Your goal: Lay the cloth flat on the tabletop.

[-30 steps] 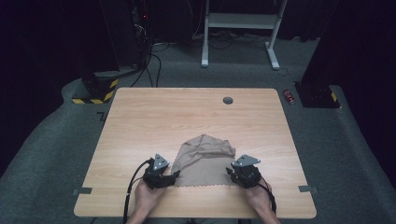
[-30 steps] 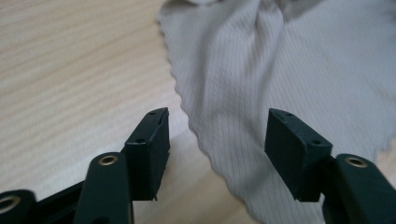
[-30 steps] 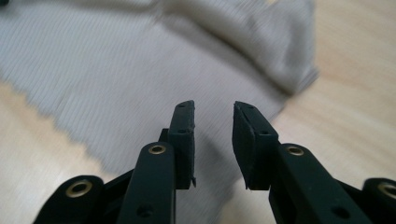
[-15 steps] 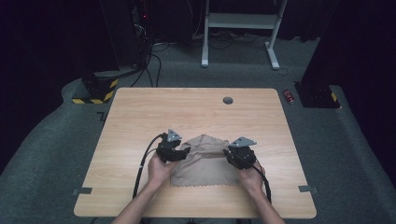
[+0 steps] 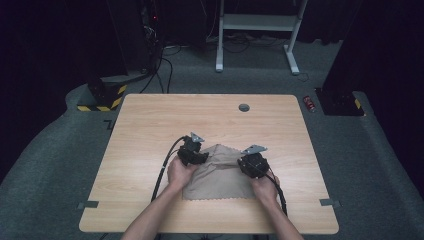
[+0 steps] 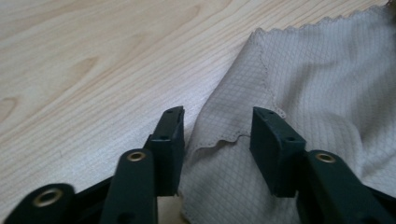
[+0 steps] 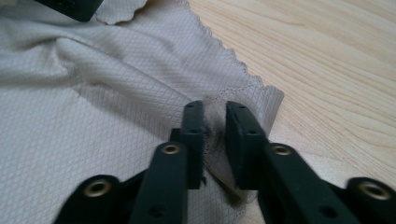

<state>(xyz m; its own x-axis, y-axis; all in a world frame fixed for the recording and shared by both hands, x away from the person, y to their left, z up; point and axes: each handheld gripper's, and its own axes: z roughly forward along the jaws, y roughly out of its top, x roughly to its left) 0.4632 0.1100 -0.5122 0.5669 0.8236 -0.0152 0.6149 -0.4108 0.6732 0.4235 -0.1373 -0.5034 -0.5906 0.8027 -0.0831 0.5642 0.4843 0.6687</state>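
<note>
Both hand-held grippers work at the far edge of a beige cloth (image 5: 220, 175) that lies rumpled on the wooden table (image 5: 150, 125), nearer the table's near edge than its far one. Reaching in from the near edge, the person's forearms angle slightly inward, each hand wrapped around a gripper body from behind with the jaws pointing away toward the far edge. In its own view the left gripper (image 6: 217, 135) has its jaws spread, though they have just been closing, with a scalloped, folded-over corner of the cloth lying between them and no pad pressing on it. Jaws of the right gripper (image 7: 215, 133) have just been closing too and stand close together, pinching a raised fold at the cloth's other far corner (the pads seem to press it, though shadow blurs the contact). No writing is legible anywhere.
</note>
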